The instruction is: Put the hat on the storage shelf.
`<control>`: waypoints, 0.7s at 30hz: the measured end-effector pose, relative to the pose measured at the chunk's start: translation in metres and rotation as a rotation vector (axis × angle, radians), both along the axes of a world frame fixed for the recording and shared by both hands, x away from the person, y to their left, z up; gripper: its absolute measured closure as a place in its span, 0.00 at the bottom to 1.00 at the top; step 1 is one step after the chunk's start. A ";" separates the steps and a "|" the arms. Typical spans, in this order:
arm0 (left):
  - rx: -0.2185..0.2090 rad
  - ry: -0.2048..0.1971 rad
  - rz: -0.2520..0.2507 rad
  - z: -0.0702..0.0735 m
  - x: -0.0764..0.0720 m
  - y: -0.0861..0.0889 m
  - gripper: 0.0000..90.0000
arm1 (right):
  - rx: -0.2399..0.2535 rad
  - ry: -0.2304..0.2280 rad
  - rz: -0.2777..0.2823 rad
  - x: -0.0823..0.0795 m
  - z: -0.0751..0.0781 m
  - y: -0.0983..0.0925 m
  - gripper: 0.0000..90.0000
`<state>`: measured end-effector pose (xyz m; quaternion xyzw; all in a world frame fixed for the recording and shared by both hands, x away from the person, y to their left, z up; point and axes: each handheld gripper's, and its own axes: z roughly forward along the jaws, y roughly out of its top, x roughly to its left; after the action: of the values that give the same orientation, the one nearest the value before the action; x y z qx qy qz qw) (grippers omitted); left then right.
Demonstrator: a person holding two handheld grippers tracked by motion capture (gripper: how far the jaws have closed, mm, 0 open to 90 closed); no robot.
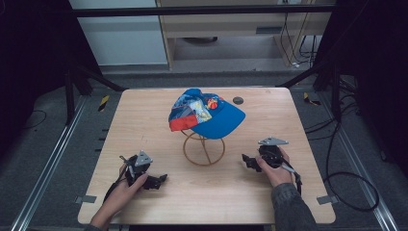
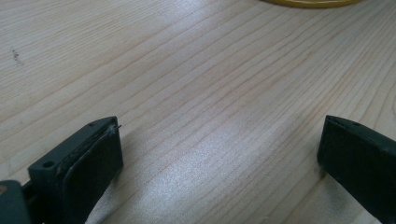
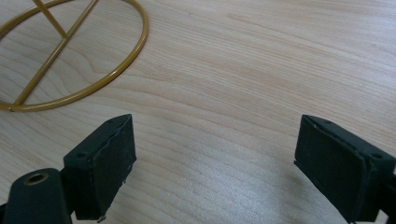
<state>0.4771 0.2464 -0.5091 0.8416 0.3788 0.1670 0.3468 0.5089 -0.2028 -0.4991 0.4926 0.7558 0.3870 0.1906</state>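
A blue cap (image 1: 207,113) sits on a gold wire stand (image 1: 203,149) at table (image 1: 144,110) centre, held up for reach. Left gripper (image 1: 162,179) at 7 o'clock, right gripper (image 1: 246,159) at 4; both rest with jaws wide open, empty.

Between the two grippers, and farther out on the table (image 1: 144,120), stands the wire stand (image 1: 203,149) with the cap (image 1: 204,114) on top of it. Ahead of the left gripper (image 2: 219,154), beyond its spread jaws, lies bare tabletop — the stand's base ring sits at the far edge, off to the right. The right gripper (image 3: 215,158) rests on the table too, jaws apart — the ring lies ahead and to the left of its left jaw.
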 end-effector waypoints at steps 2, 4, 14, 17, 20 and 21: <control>0.000 0.000 -0.001 0.000 0.000 0.000 0.00 | -0.018 0.005 0.001 0.001 -0.001 0.002 0.14; 0.000 0.000 -0.002 0.000 0.000 0.000 0.00 | -0.038 0.009 0.000 0.002 -0.004 0.004 0.14; 0.000 0.000 -0.001 0.000 0.000 0.000 0.00 | -0.116 0.009 -0.003 -0.003 -0.012 0.013 0.10; 0.001 0.000 -0.001 0.000 0.000 0.000 0.00 | -0.114 0.011 -0.009 -0.008 -0.012 0.014 0.09; 0.000 0.000 -0.001 0.000 0.000 0.000 0.00 | -0.115 0.010 -0.017 -0.017 -0.012 0.012 0.09; 0.000 0.000 -0.001 0.000 0.000 0.000 0.00 | -0.117 0.009 -0.020 -0.019 -0.012 0.012 0.09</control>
<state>0.4771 0.2464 -0.5091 0.8418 0.3784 0.1669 0.3468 0.4896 -0.1905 -0.5116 0.4897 0.7731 0.3382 0.2195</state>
